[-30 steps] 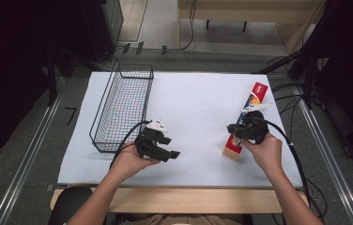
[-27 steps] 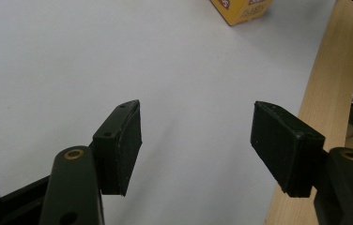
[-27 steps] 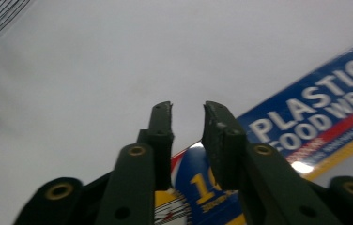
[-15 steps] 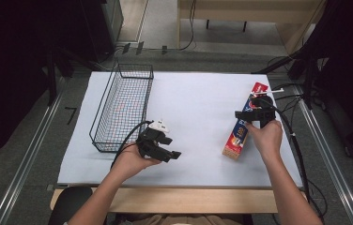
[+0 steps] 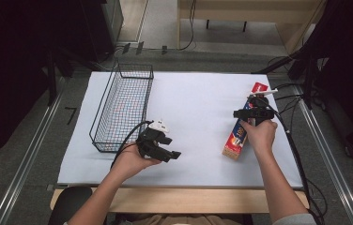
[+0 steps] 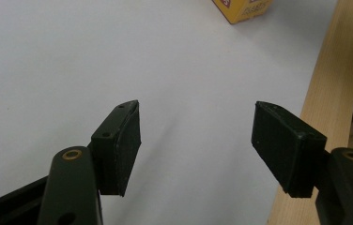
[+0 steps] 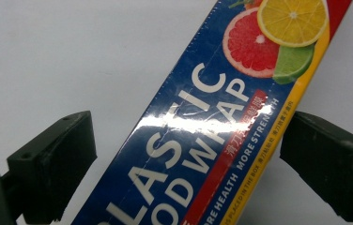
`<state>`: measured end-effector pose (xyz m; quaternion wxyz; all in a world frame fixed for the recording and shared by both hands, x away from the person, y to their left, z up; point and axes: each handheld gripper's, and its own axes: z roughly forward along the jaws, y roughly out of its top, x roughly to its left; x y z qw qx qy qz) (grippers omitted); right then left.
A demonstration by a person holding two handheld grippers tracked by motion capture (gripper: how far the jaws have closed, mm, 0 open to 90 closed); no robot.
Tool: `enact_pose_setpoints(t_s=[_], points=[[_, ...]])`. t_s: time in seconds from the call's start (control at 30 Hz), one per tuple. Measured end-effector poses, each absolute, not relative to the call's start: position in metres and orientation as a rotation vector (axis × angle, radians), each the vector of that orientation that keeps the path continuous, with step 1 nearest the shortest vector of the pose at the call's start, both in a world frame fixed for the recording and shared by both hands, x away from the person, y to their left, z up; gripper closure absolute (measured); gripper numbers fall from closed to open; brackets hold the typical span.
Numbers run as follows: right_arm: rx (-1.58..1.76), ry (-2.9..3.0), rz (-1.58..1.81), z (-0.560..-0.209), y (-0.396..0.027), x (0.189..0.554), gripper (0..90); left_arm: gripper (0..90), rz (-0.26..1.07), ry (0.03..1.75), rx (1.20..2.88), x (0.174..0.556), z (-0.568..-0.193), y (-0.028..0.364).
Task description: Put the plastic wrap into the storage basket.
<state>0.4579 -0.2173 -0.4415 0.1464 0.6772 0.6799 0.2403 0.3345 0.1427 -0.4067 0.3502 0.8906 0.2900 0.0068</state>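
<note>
A long blue, red and yellow plastic wrap box (image 5: pixel 238 136) lies flat on the right side of the white table (image 5: pixel 198 103). My right gripper (image 5: pixel 253 115) hovers over its middle, pointing down. In the right gripper view the jaws (image 7: pixel 188 159) have just been opening and now straddle the box (image 7: pixel 198 117), with a gap at each pad. My left gripper (image 5: pixel 173 154) rests near the front edge, pointing right. Its jaws (image 6: pixel 195 145) stand apart over bare table, a little wider than before, with nothing between them. The box's yellow end (image 6: pixel 242 8) shows far off.
A black wire basket (image 5: pixel 124 107) stands at the table's left, with nothing showing inside it. Cables (image 5: pixel 289 101) trail off the right edge beside the box's far end. The table's wooden front edge (image 6: pixel 339 84) runs close to my left gripper.
The right gripper has moved away from the person along the box, and its jaws have spread apart. The left hand has stayed in place.
</note>
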Motion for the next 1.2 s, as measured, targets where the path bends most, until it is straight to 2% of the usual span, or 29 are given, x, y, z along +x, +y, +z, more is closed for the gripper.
enact_pose_setpoints(t_s=[0.27,0.6,0.77,1.2], points=[[2.021,1.947,0.654,-0.459,-0.218,0.467,6.6,33.6,0.020,0.751,2.311,0.335,-0.407,0.143],[2.032,1.977,0.600,-0.454,-0.221,0.470,16.2,33.5,0.021,0.752,2.312,0.334,-0.407,0.142],[2.009,2.028,0.645,-0.449,-0.218,0.470,28.2,33.5,0.022,0.751,2.316,0.334,-0.407,0.142],[2.019,2.086,0.660,-0.445,-0.214,0.471,37.3,33.6,0.023,0.753,2.311,0.334,-0.407,0.143]])
